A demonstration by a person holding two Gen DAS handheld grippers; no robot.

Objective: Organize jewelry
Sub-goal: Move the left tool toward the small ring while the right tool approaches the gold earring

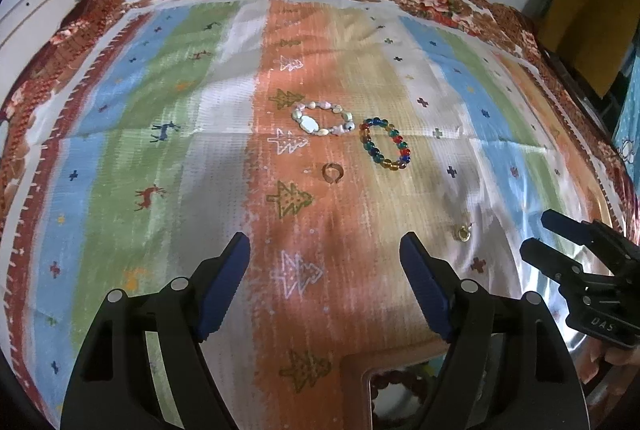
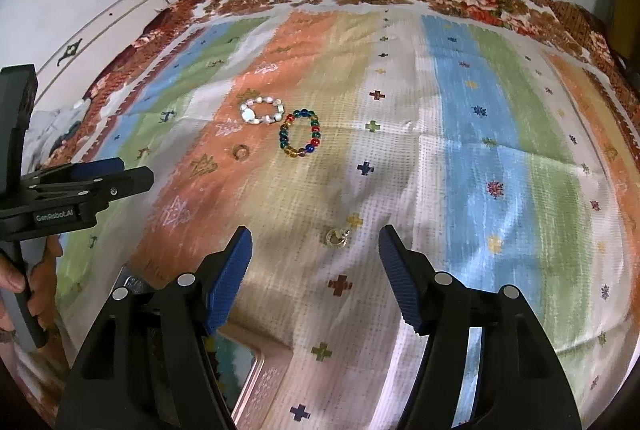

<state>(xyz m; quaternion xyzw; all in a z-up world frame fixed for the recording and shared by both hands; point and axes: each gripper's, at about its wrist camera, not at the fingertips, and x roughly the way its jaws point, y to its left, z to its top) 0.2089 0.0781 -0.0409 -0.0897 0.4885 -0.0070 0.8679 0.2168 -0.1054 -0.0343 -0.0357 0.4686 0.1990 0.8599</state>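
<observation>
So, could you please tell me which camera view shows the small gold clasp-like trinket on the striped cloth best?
The right wrist view: the small gold trinket lies just ahead of the open right gripper, near centre, ring shape readable. The left wrist view shows it smaller and off to the right, between the left gripper and the other gripper.

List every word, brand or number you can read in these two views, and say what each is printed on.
"GenRobot.AI": white print on the black body of the left gripper, seen from the right wrist view.
"DAS": pale letters on the black body of the right gripper, seen from the left wrist view; it runs toward the frame edge and may be cut off.
The striped cloth bears only pictures: trees, deer, crosses. No other text is legible.
</observation>
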